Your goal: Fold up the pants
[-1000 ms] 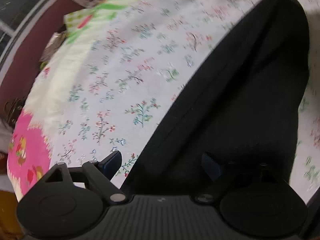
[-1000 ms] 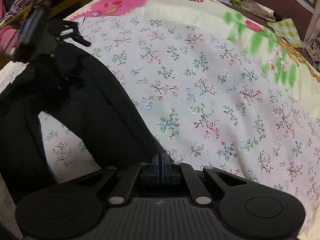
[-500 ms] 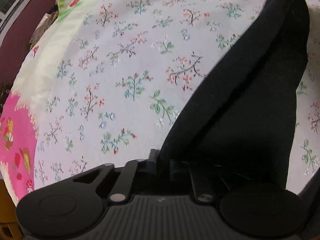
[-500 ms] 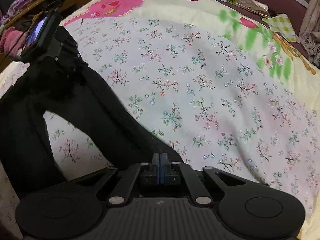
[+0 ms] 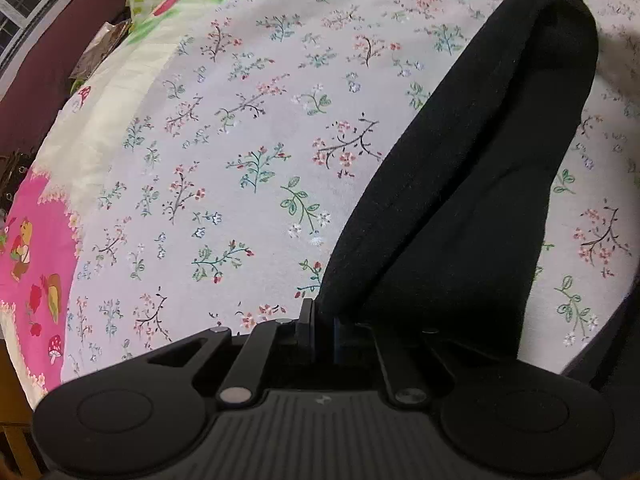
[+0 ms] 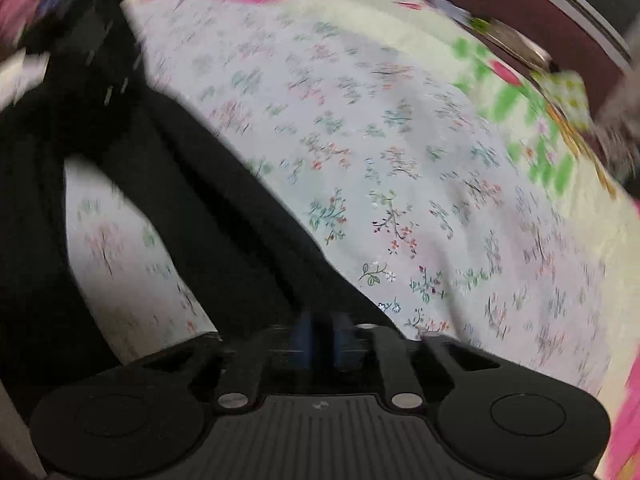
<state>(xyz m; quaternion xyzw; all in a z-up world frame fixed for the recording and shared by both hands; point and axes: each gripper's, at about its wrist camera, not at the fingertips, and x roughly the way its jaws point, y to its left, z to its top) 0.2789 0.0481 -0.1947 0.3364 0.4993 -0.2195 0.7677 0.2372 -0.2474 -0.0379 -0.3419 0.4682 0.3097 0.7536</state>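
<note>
Black pants (image 5: 480,184) lie on a floral sheet (image 5: 240,140), running from the near edge to the upper right. My left gripper (image 5: 323,312) is shut on the pants' near corner, and the cloth rises taut from between its blue pads. In the blurred right wrist view the pants (image 6: 208,200) stretch from the upper left down to my right gripper (image 6: 322,332). Its jaws are opening: the blue pads stand a little apart, with dark cloth at the gap. Whether they still press on the cloth is hard to make out.
A pink cartoon-print blanket (image 5: 36,256) and a pale yellow-green one (image 5: 120,92) border the sheet. Papers and clutter (image 5: 104,48) sit at the bed's far edge by a dark red surface (image 6: 540,8). The floral sheet (image 6: 400,160) spreads wide beside the pants.
My left gripper went from wide open to shut on the pants' corner and lifted it slightly. The right gripper's pads, shut before, have parted, and its view has rolled and blurred.
</note>
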